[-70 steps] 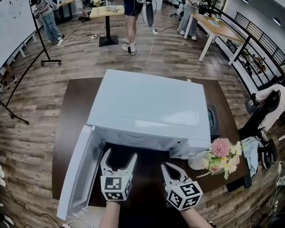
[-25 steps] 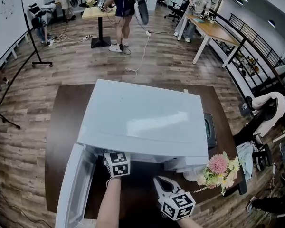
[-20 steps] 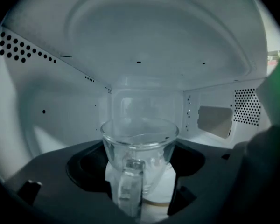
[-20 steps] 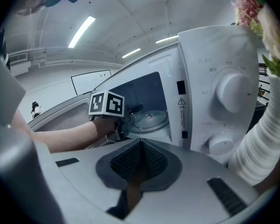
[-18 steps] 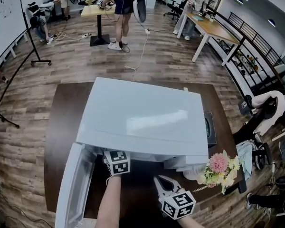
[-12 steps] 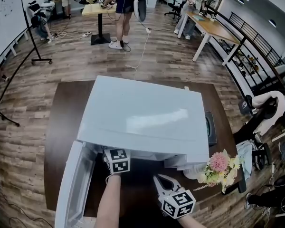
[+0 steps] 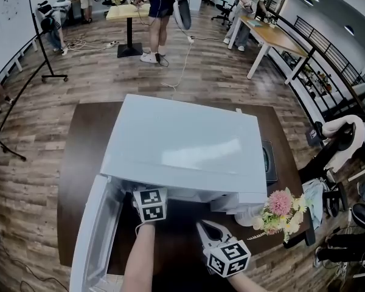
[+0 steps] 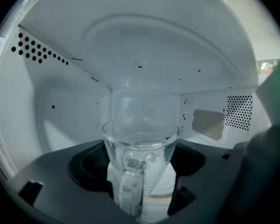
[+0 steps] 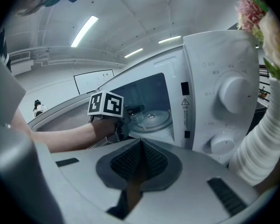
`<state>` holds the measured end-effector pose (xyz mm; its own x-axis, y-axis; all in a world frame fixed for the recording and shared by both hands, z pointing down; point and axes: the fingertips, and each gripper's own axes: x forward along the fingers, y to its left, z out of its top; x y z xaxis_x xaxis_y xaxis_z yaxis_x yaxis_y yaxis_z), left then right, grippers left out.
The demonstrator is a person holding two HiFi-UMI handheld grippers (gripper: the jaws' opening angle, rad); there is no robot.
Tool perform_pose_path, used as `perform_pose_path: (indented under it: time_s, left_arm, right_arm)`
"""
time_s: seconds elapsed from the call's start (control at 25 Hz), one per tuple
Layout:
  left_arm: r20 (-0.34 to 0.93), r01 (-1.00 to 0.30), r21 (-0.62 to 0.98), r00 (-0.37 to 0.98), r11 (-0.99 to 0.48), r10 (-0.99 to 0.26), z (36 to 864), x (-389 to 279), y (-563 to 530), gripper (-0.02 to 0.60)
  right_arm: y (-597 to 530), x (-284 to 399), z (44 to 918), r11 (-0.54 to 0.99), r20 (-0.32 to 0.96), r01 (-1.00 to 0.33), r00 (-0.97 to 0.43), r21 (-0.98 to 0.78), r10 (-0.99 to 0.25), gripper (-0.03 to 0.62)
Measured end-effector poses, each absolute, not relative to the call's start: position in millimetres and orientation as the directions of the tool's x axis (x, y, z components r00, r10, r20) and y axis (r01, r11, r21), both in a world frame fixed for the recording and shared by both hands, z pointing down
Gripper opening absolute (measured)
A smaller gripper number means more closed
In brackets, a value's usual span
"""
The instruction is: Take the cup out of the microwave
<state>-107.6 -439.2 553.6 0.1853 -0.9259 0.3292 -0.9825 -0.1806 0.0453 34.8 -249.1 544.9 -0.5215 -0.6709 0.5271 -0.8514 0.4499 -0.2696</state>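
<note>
The left gripper [image 7: 149,204] has entered the microwave [image 7: 182,145]; its jaws clamp the cup [image 8: 141,148] inside. Right gripper [image 7: 204,226] closed, empty. Grasp step; next, withdraw the cup level

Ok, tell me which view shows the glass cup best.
The left gripper view: the glass cup fills the centre, handle toward the camera, between the jaws. The head view hides it under the microwave top. The right gripper view shows only a small clear glint inside the open cavity.
</note>
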Motion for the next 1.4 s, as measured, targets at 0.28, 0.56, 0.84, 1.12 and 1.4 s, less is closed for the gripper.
perform_pose_path:
  time_s: [0.28,0.56,0.84,1.12,1.4]
  left_arm:
    - [0.315,-0.981,0.047,0.195,-0.190,-0.929,544.2,-107.1,-428.0,0.371]
    - [0.318,-0.976,0.046,0.215,-0.212,-0.923,537.7,-106.9,-409.7,0.371]
    - [0.329,-0.972,0.057,0.234,-0.228,-0.915,540.0,-103.0,-386.0,0.371]
    - [0.334,-0.965,0.050,0.259,-0.257,-0.906,539.7,-103.8,-360.9,0.371]
    - [0.343,-0.948,0.053,0.313,-0.314,-0.886,535.7,-101.3,-332.2,0.371]
  right_arm:
    - [-243.8,32.4,541.5,0.458,0.518,-0.849,-0.525,-0.264,-0.676,-0.006]
    - [-237.7,29.3,535.2,0.459,0.498,-0.849,-0.526,-0.261,-0.690,-0.005]
    - [-233.6,31.0,534.5,0.447,0.486,-0.855,-0.518,-0.264,-0.704,-0.005]
    - [-234.4,33.4,529.0,0.433,0.464,-0.865,-0.502,-0.254,-0.730,-0.006]
    - [-230.4,41.7,529.7,0.411,0.464,-0.877,-0.480,-0.249,-0.744,-0.006]
